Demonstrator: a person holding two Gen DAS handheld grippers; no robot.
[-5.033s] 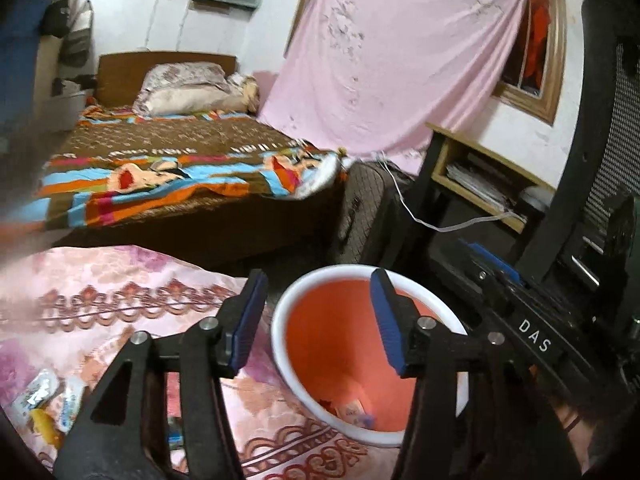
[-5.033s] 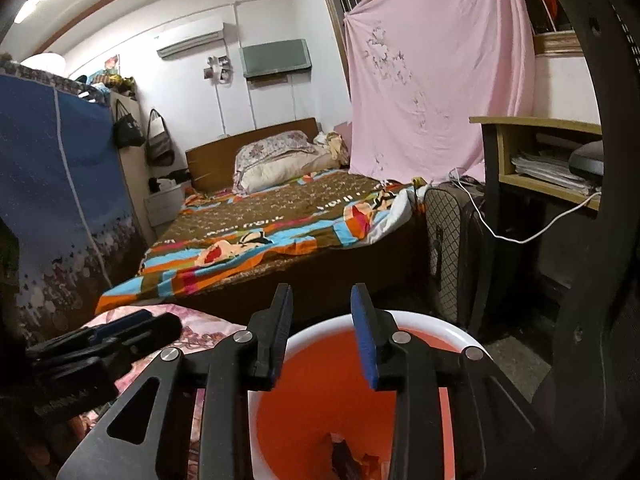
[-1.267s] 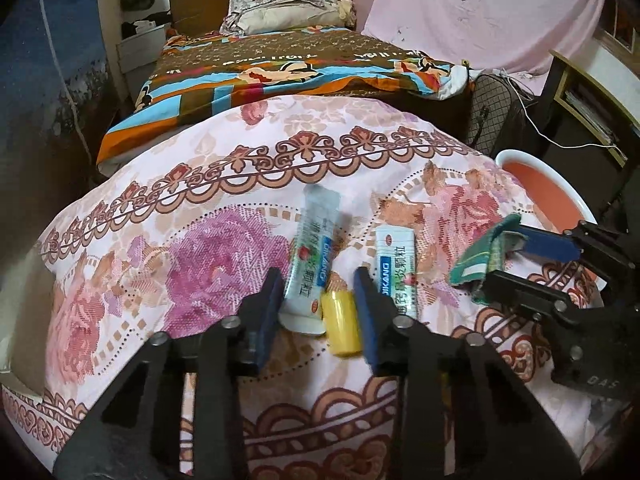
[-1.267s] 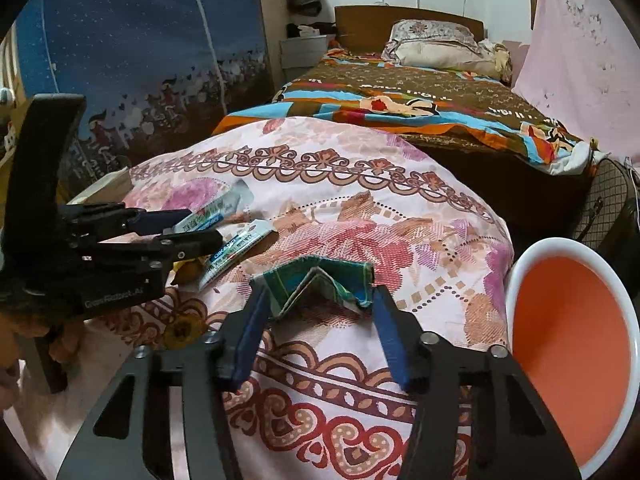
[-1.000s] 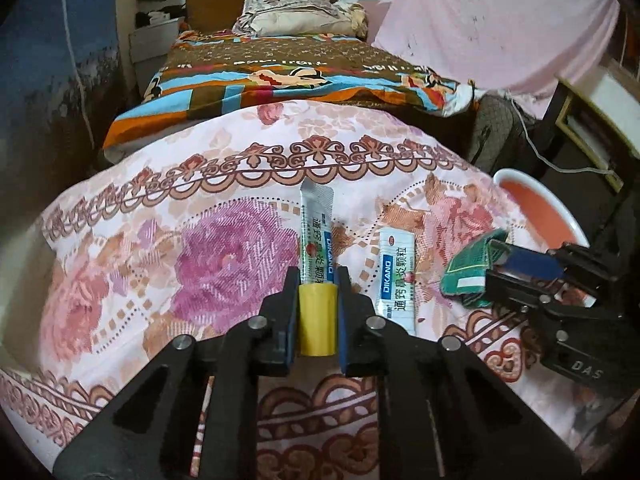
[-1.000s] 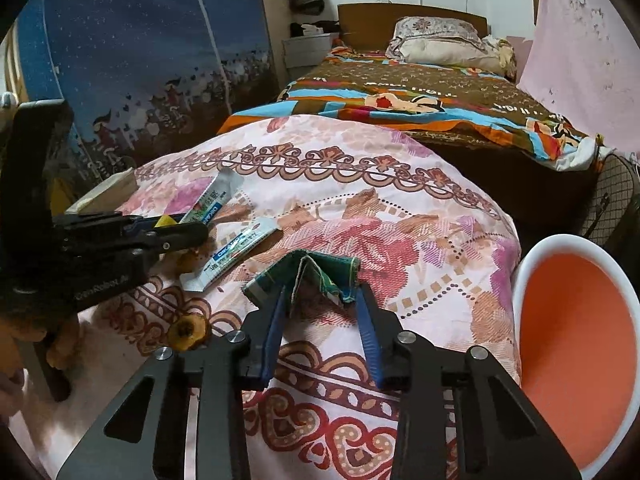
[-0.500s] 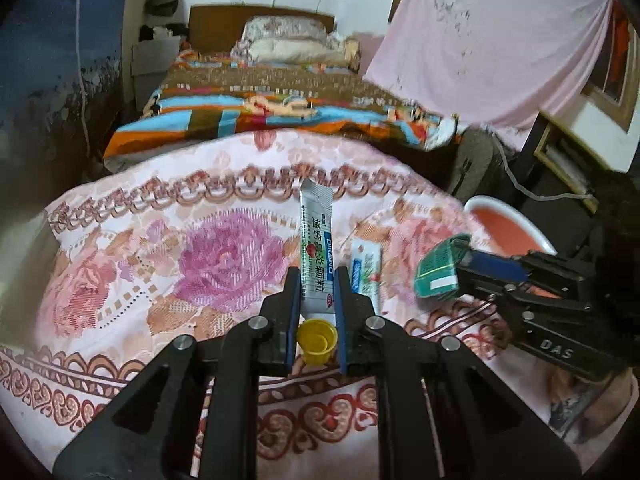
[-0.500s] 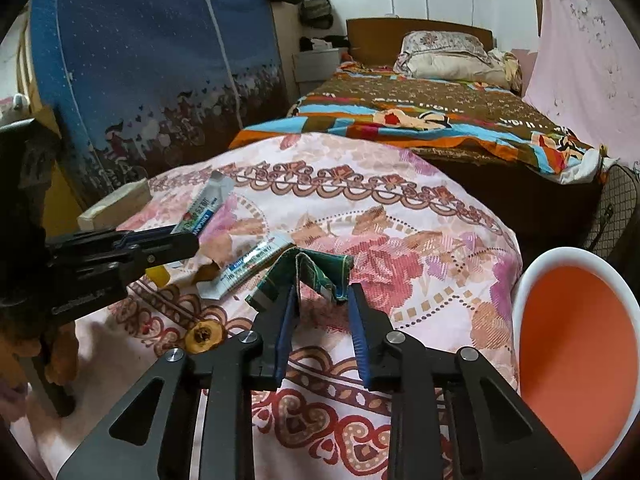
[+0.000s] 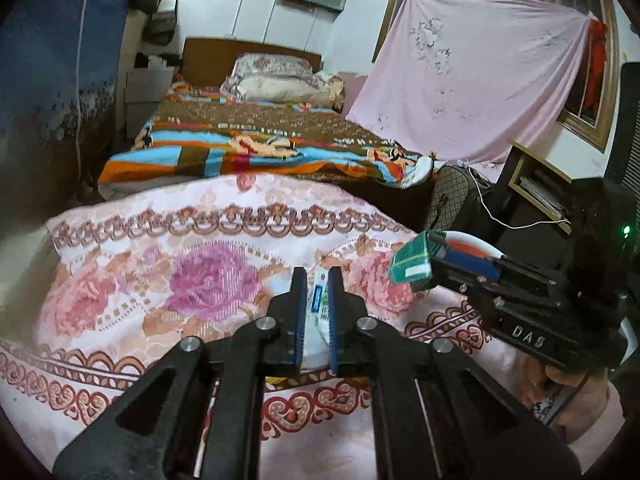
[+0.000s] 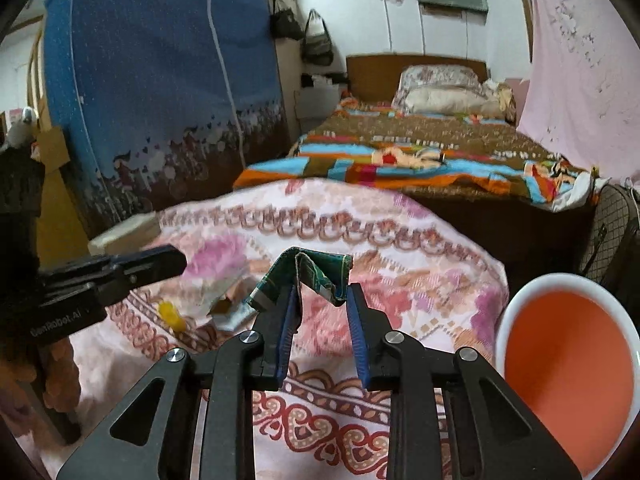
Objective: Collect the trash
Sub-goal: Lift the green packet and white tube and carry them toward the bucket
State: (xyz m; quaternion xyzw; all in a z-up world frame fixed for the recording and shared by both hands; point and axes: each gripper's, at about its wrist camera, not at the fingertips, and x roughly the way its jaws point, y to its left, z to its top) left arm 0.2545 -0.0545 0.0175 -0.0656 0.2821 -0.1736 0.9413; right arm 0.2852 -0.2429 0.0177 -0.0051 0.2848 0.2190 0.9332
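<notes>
My right gripper (image 10: 322, 290) is shut on a crumpled green packet (image 10: 308, 272) and holds it above the floral cloth; the packet also shows in the left wrist view (image 9: 412, 264). My left gripper (image 9: 318, 284) has its jaws nearly closed with nothing between them, raised above the white sachets (image 9: 320, 304). The yellow cap (image 10: 172, 314) lies on the cloth below the left gripper (image 10: 168, 260), next to the sachets (image 10: 228, 312). The orange bin with a white rim (image 10: 568, 368) stands at the right of the table.
The floral cloth (image 9: 160, 280) covers the table. A bed with a striped blanket (image 9: 260, 148) lies behind it. A blue wardrobe (image 10: 160, 100) stands at the left, a dark bag (image 9: 456, 208) and a shelf (image 9: 540, 188) at the right.
My left gripper held the yellow cap and lifted it, then the cap left the jaws and now lies on the cloth. My right gripper closed on the green packet and lifted it.
</notes>
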